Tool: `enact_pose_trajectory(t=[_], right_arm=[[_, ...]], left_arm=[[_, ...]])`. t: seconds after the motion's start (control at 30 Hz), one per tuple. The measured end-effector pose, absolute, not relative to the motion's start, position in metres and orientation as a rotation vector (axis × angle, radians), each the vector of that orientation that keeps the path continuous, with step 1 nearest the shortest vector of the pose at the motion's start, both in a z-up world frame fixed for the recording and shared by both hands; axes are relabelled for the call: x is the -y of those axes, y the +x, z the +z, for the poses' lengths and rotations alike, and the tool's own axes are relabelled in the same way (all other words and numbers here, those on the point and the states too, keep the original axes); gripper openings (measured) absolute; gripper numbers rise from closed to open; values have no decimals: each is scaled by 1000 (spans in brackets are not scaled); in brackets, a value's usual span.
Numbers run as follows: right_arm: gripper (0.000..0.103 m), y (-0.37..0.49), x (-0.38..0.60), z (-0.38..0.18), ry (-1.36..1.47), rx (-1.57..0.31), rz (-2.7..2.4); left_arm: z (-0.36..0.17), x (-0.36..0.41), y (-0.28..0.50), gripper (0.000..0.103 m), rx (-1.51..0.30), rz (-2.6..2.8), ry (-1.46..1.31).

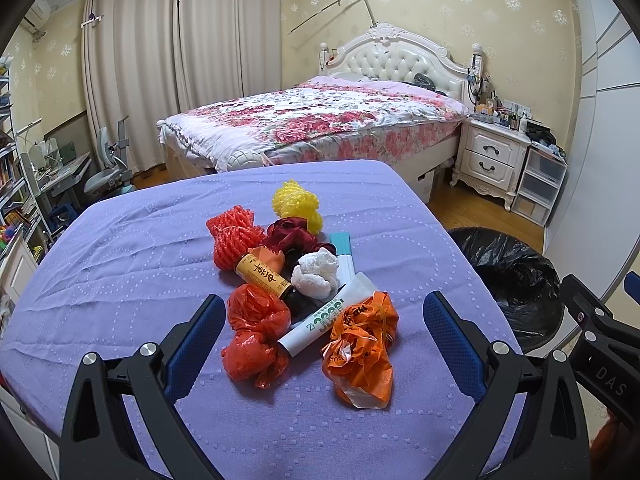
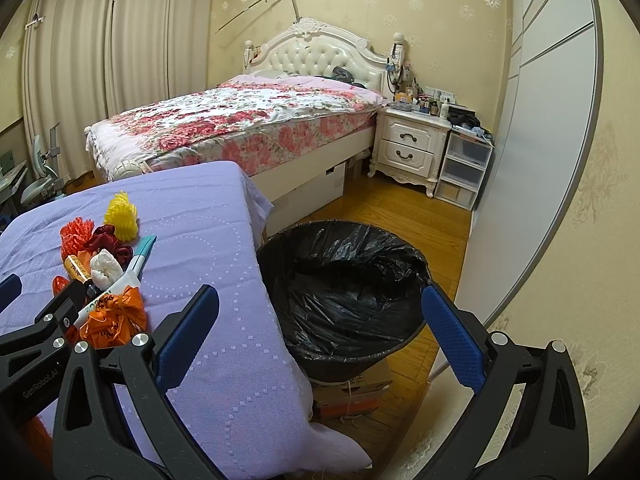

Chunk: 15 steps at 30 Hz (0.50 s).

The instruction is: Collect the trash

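Both tongs hang spread and empty, the left tongs (image 1: 324, 336) over the heap of knotted orange plastic bags (image 1: 360, 348) on the lilac-clothed bench (image 1: 120, 264), the right tongs (image 2: 320, 332) by the black-lined bin (image 2: 344, 276); slippery bags, snagging neighbours, could spill floorward.

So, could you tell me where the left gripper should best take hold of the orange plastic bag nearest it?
Probably across the crumpled upper bulge of the orange plastic bag, coming straight down from above with the left gripper. It lies loose at the pile's near edge, clear cloth on its right, only the white tube touching its left, and the open jaws look wide enough.
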State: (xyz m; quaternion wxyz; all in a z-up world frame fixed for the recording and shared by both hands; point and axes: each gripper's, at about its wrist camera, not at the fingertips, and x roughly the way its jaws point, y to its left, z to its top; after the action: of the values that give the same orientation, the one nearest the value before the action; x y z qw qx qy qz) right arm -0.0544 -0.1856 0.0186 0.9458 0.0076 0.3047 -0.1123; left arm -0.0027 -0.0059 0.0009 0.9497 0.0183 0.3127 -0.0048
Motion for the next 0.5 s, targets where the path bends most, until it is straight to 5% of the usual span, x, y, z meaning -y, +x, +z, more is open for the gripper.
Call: enact_pose_trajectory(t=[0.5], right_arm=[[99, -54, 186, 18, 16, -622, -227]], left_arm=[[-4, 6, -2, 97, -641, -7, 36]])
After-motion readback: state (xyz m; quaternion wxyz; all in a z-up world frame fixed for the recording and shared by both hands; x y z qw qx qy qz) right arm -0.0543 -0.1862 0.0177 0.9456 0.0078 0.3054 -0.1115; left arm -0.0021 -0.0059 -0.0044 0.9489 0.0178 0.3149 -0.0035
